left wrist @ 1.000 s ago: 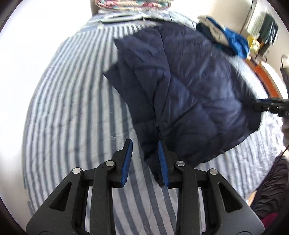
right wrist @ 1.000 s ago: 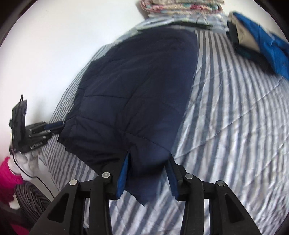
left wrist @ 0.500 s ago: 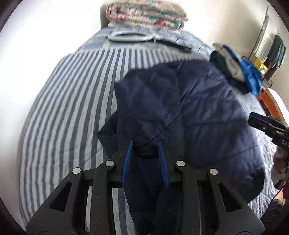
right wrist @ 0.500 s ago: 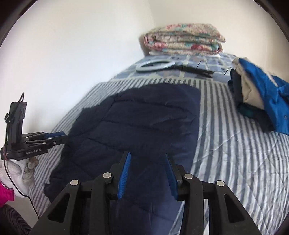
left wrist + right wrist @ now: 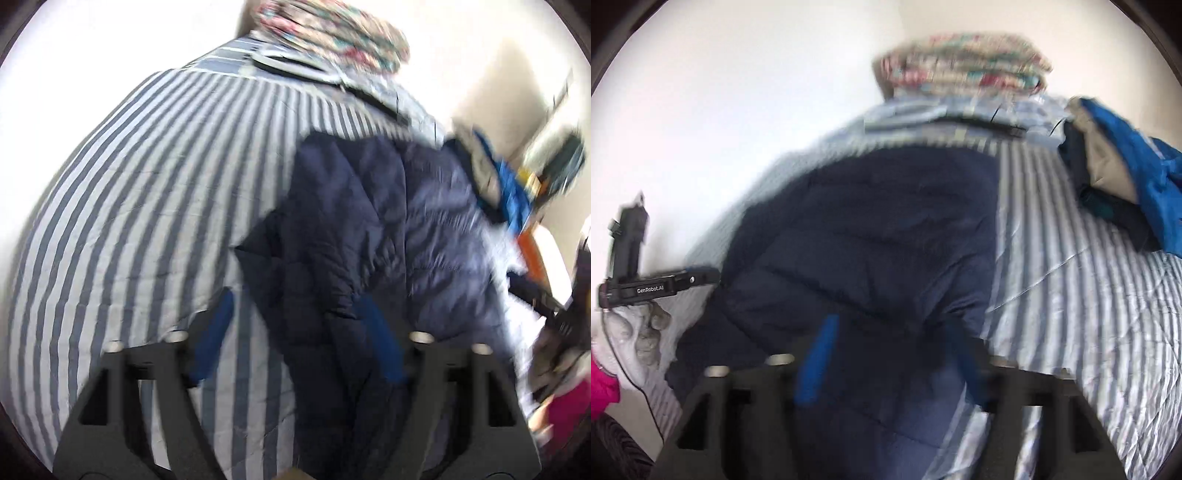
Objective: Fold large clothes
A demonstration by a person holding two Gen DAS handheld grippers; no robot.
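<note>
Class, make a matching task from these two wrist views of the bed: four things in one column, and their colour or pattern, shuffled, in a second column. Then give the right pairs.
Things:
1. jacket
2. bedspread
3. folded quilt
4. gripper pads

Colour or pattern:
A. floral, many colours
B. bright blue
C. dark navy, quilted
D. blue and white stripes

Pairs: 1-C, 2-D, 3-A, 4-B
</note>
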